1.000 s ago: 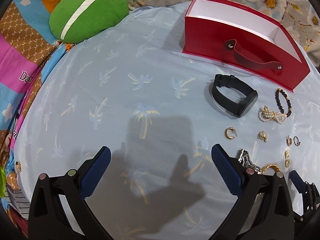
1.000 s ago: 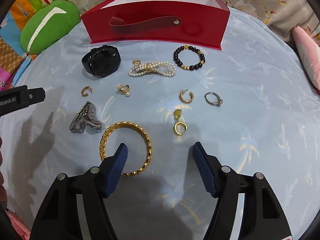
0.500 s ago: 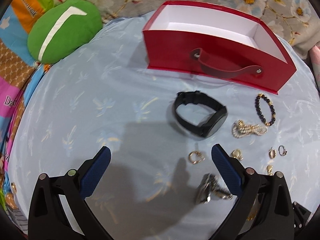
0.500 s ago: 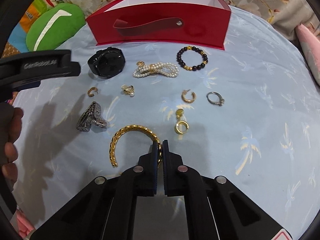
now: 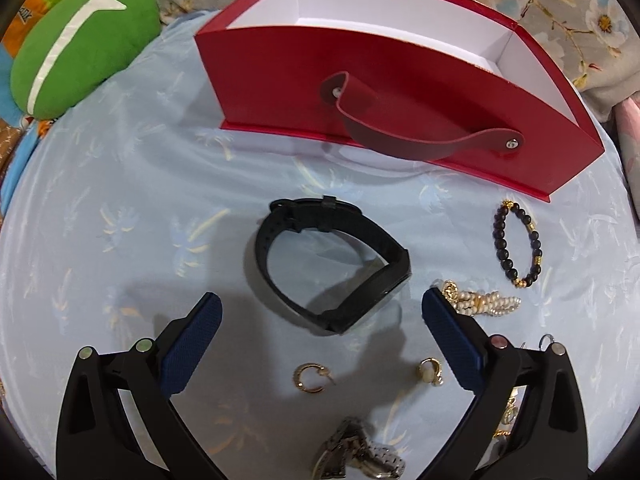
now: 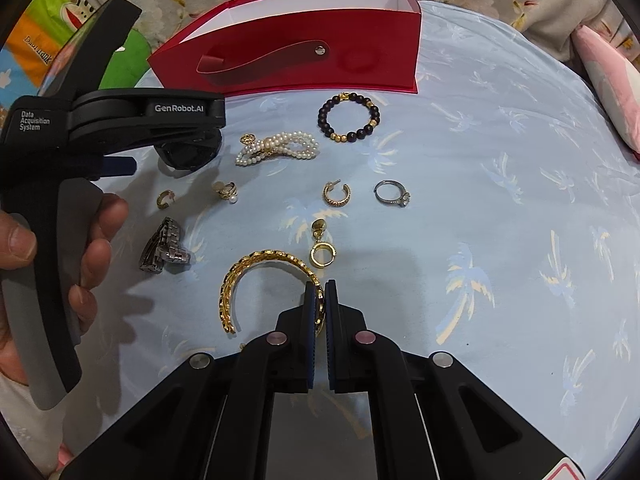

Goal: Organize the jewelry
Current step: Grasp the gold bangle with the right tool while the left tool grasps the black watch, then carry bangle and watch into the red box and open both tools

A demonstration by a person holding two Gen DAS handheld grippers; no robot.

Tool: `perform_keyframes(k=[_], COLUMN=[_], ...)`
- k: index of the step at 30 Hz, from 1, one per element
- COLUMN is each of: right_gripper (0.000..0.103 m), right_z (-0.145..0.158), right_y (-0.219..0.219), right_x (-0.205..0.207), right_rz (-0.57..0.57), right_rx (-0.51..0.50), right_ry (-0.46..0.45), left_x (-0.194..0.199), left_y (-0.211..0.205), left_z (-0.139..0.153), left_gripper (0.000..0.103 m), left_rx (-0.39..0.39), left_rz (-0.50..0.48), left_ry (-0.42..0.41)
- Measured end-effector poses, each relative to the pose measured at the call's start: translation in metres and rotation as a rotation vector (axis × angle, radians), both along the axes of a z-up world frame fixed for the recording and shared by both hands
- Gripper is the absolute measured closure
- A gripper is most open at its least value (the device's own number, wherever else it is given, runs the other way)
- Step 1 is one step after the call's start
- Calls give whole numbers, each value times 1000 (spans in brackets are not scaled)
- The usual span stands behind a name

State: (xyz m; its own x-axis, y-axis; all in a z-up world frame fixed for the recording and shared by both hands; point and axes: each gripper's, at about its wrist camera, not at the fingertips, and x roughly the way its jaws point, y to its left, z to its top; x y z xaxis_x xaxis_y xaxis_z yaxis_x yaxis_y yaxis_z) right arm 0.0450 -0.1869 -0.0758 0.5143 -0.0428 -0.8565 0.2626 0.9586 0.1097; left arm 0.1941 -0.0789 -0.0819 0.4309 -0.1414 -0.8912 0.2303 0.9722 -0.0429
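A black watch (image 5: 332, 268) lies on the pale blue cloth in front of the red box (image 5: 400, 92). My left gripper (image 5: 320, 300) hovers over it. Its jaws are wide and closing, and the pads are clear of the watch on both sides. In the right wrist view, my right gripper (image 6: 320, 296) is shut on the rim of a gold bangle (image 6: 260, 268) that rests on the cloth. A hand (image 6: 92, 240) holds the left gripper over the watch (image 6: 188, 156), which is mostly hidden there.
Loose pieces lie around: a pearl bracelet (image 6: 276, 148), a black bead bracelet (image 6: 348, 120), a silver link band (image 6: 164, 246), a silver ring (image 6: 392, 195), and gold earrings (image 6: 337, 194). The red box (image 6: 300, 60) stands open-topped at the back. A green cushion (image 5: 80, 44) lies far left.
My right gripper went from open around the gold bangle to shut on its rim. My left gripper travelled right and forward until the black watch sat between its fingers.
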Motion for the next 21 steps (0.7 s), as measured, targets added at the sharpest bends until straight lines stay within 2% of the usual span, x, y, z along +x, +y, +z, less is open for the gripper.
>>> perform_keyframes(k=[2, 3, 5, 6, 8, 11, 15, 21], right_gripper=[100, 100, 100, 100, 100, 100, 100, 100], right_z=[0, -1, -1, -1, -2, -2, 1, 16], right_y=[-1, -2, -3, -3, -3, -4, -5, -1], right_x=[0, 0, 2, 2, 2, 2, 1, -3], right_rz=[-2, -3, -5, -6, -7, -7, -5, 8], right_rx=[3, 4, 5, 7, 8, 10, 9, 0], right_ry=[2, 3, 5, 5, 6, 6, -3, -43], left_x=[2, 3, 3, 3, 4, 4, 1, -18], left_y=[-2, -3, -6, -6, -6, -6, 4, 31], left_z=[-4, -6, -5, -5, -4, -1, 6, 37], left_gripper=[34, 35, 49, 52, 70, 82, 86, 88], left_rx=[-23, -29, -29, -34, -61, -78, -111, -125], left_rz=[-19, -25, -37, -42, -52, -62, -57, -41], left_ry=[28, 38, 19, 20, 25, 32, 36, -29])
